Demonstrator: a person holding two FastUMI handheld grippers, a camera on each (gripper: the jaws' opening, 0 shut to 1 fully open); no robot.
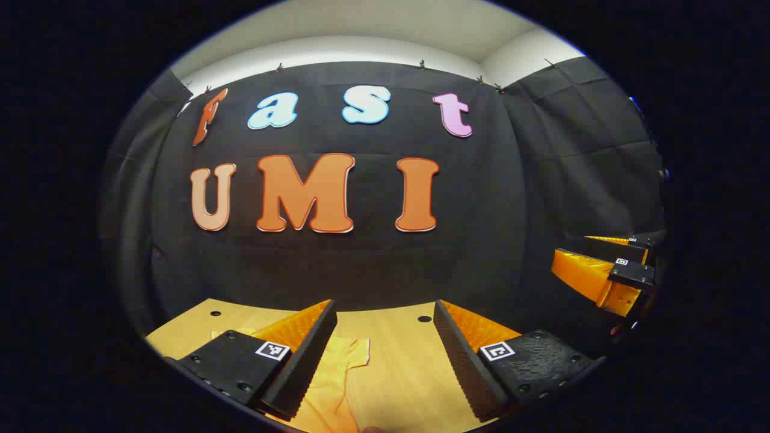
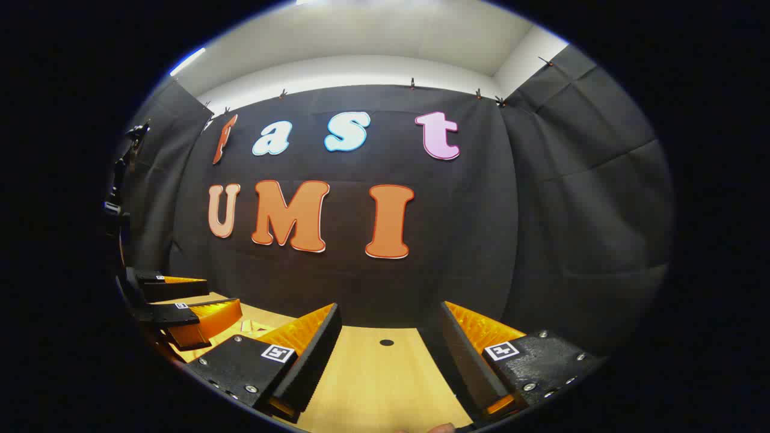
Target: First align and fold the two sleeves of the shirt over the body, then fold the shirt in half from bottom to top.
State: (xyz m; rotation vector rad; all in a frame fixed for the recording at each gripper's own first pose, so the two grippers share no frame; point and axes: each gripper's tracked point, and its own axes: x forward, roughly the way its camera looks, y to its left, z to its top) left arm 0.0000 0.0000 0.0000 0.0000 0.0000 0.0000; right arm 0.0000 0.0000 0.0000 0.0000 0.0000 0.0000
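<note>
Left gripper view, left gripper agape above shirt, table edge beyond.

- Light comes from overhead: a bright strip glows at the upper left of the right gripper view, and the white ceiling is evenly lit.
- The black cloth wall stays dim, without glare.
- The wooden counter is warmly lit, with soft shadows.
- Fisheye distortion bends straight edges near the rims; focus is sharp centrally, softer at the margins.
</note>
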